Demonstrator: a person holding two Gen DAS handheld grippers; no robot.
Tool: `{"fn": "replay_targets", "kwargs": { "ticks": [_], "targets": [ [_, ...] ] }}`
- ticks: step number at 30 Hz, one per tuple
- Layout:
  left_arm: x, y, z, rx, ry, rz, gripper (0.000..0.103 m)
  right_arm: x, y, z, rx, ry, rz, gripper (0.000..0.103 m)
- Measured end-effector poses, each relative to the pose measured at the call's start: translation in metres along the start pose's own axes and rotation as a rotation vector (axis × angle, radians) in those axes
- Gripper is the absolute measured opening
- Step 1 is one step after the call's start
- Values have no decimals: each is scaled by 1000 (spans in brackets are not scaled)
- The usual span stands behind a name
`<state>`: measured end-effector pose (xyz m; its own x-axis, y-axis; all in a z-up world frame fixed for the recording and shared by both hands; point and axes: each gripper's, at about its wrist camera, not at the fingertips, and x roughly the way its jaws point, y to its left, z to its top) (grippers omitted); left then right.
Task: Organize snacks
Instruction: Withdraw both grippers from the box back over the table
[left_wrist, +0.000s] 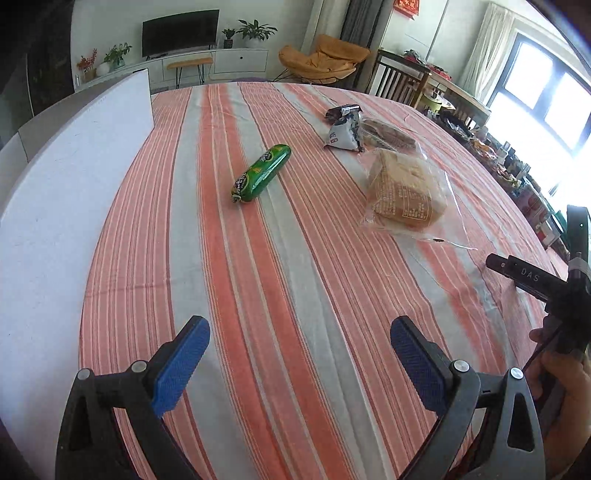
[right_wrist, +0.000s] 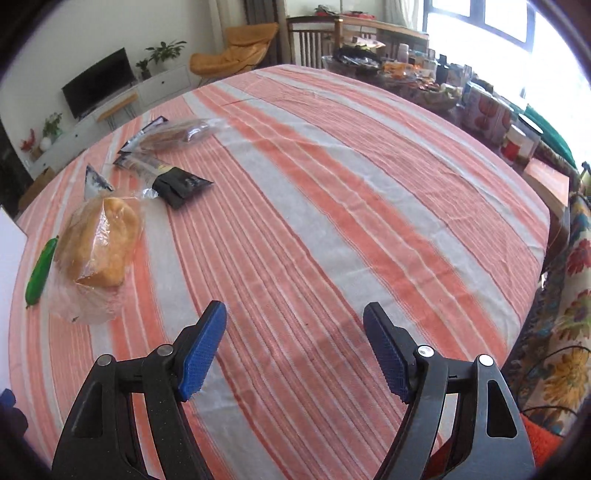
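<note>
Task barely begun: left claw (left_wrist: 299, 369) and right claw (right_wrist: 295, 350) both gape wide and empty, while green sausage (left_wrist: 261, 173), bread bag (left_wrist: 406, 194) and remaining snack packets (right_wrist: 166, 155) lie loose at eleven to one o'clock on the tabletop (left_wrist: 295, 277).

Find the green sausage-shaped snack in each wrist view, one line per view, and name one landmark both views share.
Left wrist view: the green snack lies left of centre on the striped tablecloth, left of the bagged bread.
Right wrist view: it lies at the far left edge, again just left of the bagged bread.
Shared landmark: the bagged bread, with the orange chair beyond the table.
</note>
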<state>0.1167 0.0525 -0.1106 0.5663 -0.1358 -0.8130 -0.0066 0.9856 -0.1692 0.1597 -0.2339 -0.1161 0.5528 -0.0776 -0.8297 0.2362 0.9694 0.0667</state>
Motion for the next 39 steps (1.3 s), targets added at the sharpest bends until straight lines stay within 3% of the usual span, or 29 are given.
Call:
{"fn": "replay_targets", "kwargs": {
  "ticks": [6,11,17,33,39],
  "targets": [
    [20,7,5,-1,-15,53,98,15,-1,5,4,-48,-79,85],
    [22,8,5,4,-48,90,98,17,-4,4,11,-54,-81,87],
    [32,-6,7,69,-22,155,103,18,-4,4,9,-60,-83,89],
    [33,-9,8,68,-22,154,103,11,-8,-1,5,-47,-34,89],
    [33,-8,8,68,-22,155,103,-55,-15,-13,37,-220,56,89]
  ]
}}
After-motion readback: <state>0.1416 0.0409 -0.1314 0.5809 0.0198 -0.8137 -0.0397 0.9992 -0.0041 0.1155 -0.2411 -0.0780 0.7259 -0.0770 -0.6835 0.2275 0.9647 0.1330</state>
